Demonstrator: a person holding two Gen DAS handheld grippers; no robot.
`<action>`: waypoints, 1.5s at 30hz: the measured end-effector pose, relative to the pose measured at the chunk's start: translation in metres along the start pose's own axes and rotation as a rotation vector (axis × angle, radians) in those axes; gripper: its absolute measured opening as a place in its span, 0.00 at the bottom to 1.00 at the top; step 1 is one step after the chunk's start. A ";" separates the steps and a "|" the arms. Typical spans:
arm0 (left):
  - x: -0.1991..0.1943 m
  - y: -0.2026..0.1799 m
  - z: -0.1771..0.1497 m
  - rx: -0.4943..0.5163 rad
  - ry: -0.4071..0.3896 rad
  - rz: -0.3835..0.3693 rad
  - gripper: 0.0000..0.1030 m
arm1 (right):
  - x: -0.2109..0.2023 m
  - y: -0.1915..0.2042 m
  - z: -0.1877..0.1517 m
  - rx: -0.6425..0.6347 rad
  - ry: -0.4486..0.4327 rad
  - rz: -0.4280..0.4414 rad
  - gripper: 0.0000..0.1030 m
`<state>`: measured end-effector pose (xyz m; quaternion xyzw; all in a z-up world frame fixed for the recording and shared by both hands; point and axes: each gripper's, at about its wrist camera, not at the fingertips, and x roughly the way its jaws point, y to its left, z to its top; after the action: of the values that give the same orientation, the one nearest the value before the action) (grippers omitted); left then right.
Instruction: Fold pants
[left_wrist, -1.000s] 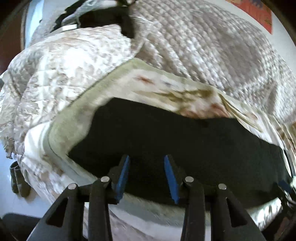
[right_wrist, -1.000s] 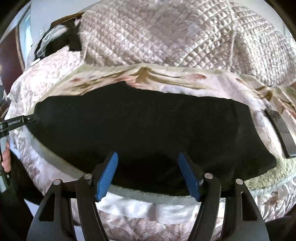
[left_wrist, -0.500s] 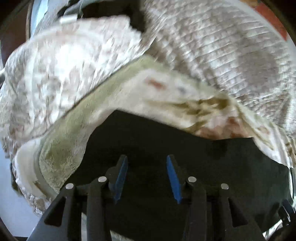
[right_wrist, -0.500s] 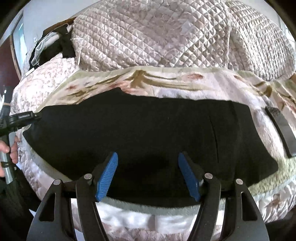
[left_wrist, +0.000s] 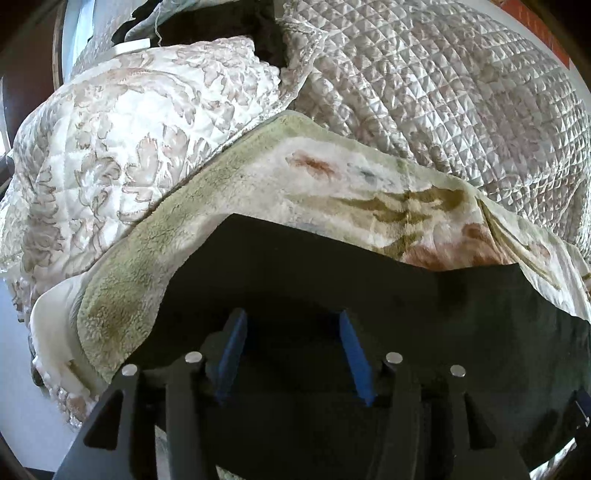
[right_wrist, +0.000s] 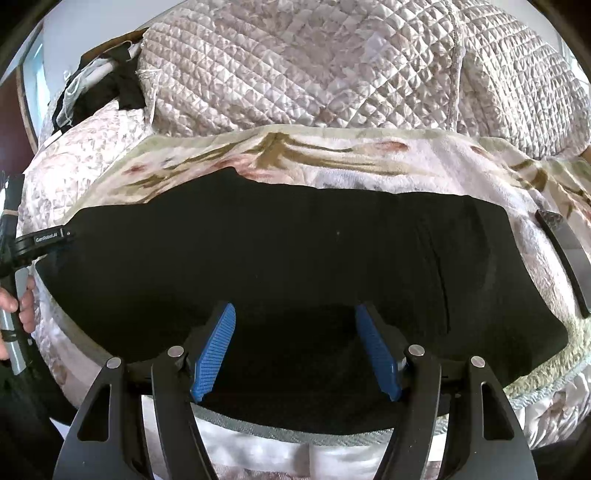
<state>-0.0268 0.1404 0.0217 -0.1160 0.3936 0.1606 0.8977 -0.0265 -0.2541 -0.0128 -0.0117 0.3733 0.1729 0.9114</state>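
Black pants (right_wrist: 295, 251) lie spread lengthwise across a floral fleece blanket (right_wrist: 332, 162) on a bed. My right gripper (right_wrist: 293, 310) is open above their near edge, with nothing between its blue pads. My left gripper (left_wrist: 291, 317) hovers low over the pants' left end (left_wrist: 332, 288). Its jaws are opening, and no cloth is pinched between them. From the right wrist view, the left gripper (right_wrist: 62, 236) shows at the pants' left corner, with a person's hand (right_wrist: 18, 299) on its handle.
Quilted pillows (right_wrist: 295, 74) are piled behind the blanket. A patterned quilt (left_wrist: 110, 147) covers the bed's left side. Dark clothes (right_wrist: 110, 88) sit at the back left. A flat dark strip (right_wrist: 565, 254) lies on the blanket right of the pants. The bed edge is just below the grippers.
My left gripper has moved forward over the pants' left end and its jaws have spread wider. The right gripper has stayed put.
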 end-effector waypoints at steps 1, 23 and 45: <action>-0.001 0.001 -0.001 0.001 0.001 -0.001 0.54 | 0.000 0.000 0.000 0.000 0.000 0.001 0.66; -0.005 0.044 -0.024 -0.035 -0.008 0.128 0.75 | 0.001 0.008 -0.003 0.000 0.004 0.031 0.66; -0.052 -0.037 -0.002 -0.019 -0.014 -0.406 0.10 | -0.012 -0.008 0.003 0.102 -0.041 0.100 0.66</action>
<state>-0.0474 0.0959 0.0622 -0.2005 0.3544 -0.0192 0.9132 -0.0294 -0.2651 -0.0030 0.0571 0.3629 0.1991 0.9085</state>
